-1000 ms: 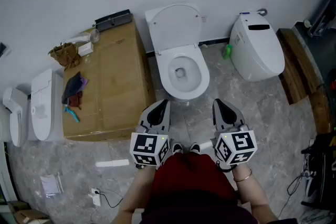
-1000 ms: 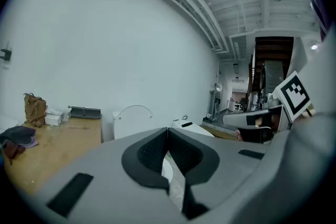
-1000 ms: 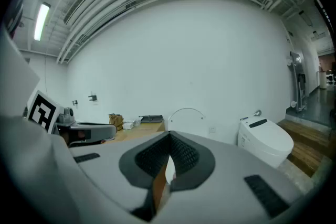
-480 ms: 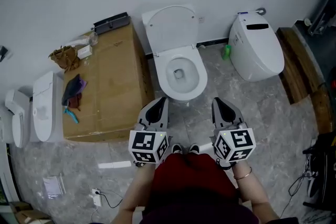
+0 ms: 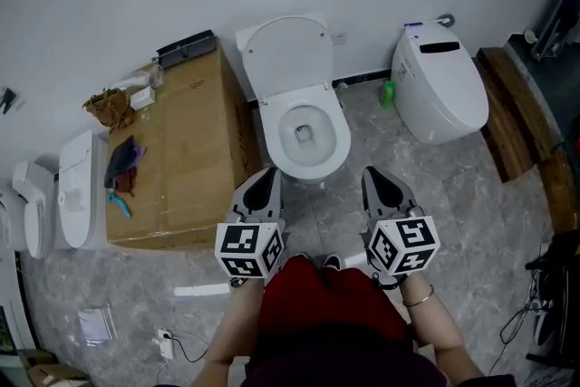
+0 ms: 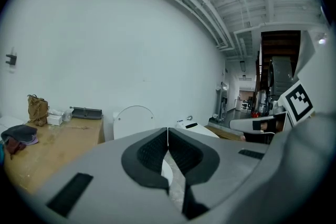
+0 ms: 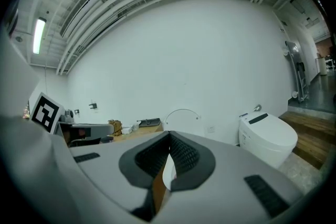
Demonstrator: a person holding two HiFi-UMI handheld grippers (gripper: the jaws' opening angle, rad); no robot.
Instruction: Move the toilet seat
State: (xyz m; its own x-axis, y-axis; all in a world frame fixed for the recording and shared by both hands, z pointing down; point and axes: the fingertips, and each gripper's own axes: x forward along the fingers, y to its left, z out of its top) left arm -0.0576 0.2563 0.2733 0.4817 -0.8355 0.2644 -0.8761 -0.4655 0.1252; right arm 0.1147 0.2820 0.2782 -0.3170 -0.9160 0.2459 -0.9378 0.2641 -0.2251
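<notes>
Left tool (image 5: 265,175) and right tool (image 5: 374,174), both fully closed and empty, hover side by side just in front of the toilet (image 5: 337,140), whose lid (image 5: 284,54) stands raised.

Left gripper (image 5: 265,175) and right gripper (image 5: 373,174): grey bodies, black ribbed pads (image 6: 149,152), white cubes (image 5: 246,249) with black markers. Clothing: red garment (image 5: 326,308), wrist bracelet (image 5: 419,304).

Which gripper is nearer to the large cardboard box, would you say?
Left. The left gripper is right beside the cardboard box; the right gripper is farther off, past the toilet's front.
</notes>
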